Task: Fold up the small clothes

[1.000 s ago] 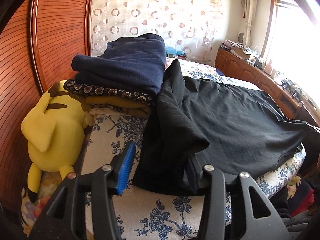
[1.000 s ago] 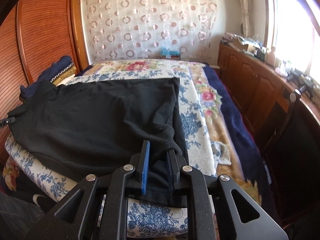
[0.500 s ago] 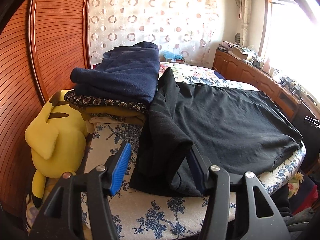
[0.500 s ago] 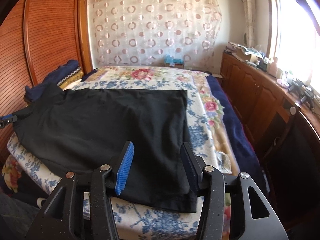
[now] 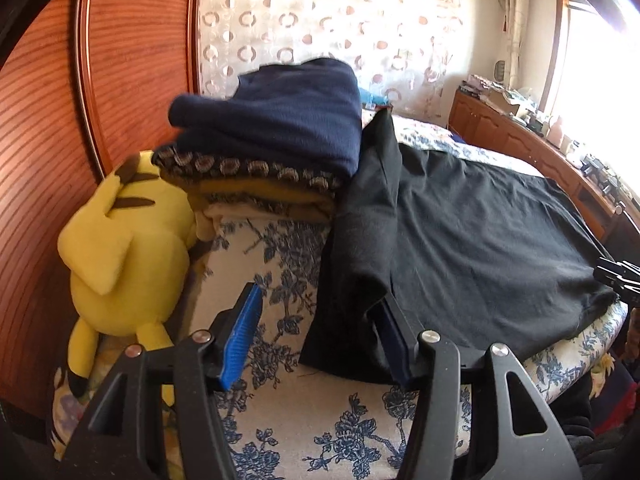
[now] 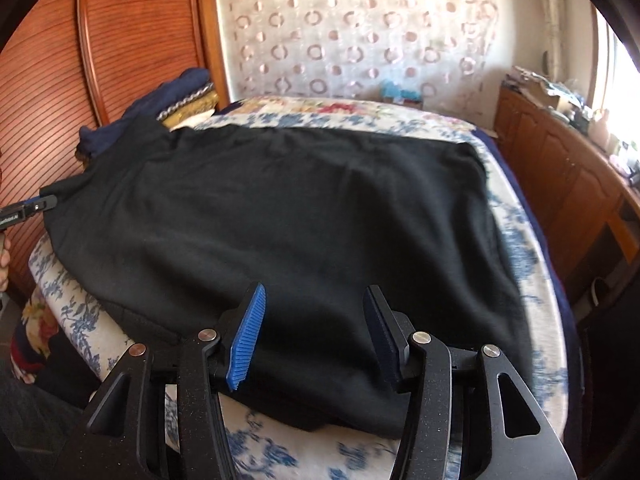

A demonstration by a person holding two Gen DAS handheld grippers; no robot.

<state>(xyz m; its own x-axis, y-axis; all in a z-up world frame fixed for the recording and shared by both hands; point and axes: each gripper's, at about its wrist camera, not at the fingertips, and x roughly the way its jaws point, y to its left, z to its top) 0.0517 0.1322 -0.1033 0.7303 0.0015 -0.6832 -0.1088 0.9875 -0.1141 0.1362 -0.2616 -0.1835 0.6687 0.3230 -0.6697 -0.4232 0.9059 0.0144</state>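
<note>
The black garment (image 6: pixel 280 216) is lying spread across the bed (image 6: pixel 516 216), its left edge bunched in a raised fold against the stack of folded clothes (image 5: pixel 276 140). The left claw (image 5: pixel 320 332) is being held wide, with one pad tucked under that fold but nothing pinched. The right claw (image 6: pixel 316 332) has just been opening and is standing wide above the near hem, with cloth below it but none gripped.

With neither corner being held, the bunched edge is likely to be left crooked, and a skewed fold could be produced. If the left claw is pushed further, the stack or the yellow plush toy (image 5: pixel 120 248) beside it could be knocked. A double layer could also be caught by mistake.

The bed is being covered by a blue-flowered quilt (image 5: pixel 280 420), soft and yielding. A wooden wardrobe (image 5: pixel 120 60), a patterned curtain (image 6: pixel 352 40), a low cabinet (image 6: pixel 560 168) and a bright window (image 5: pixel 592 40) are being seen around it.
</note>
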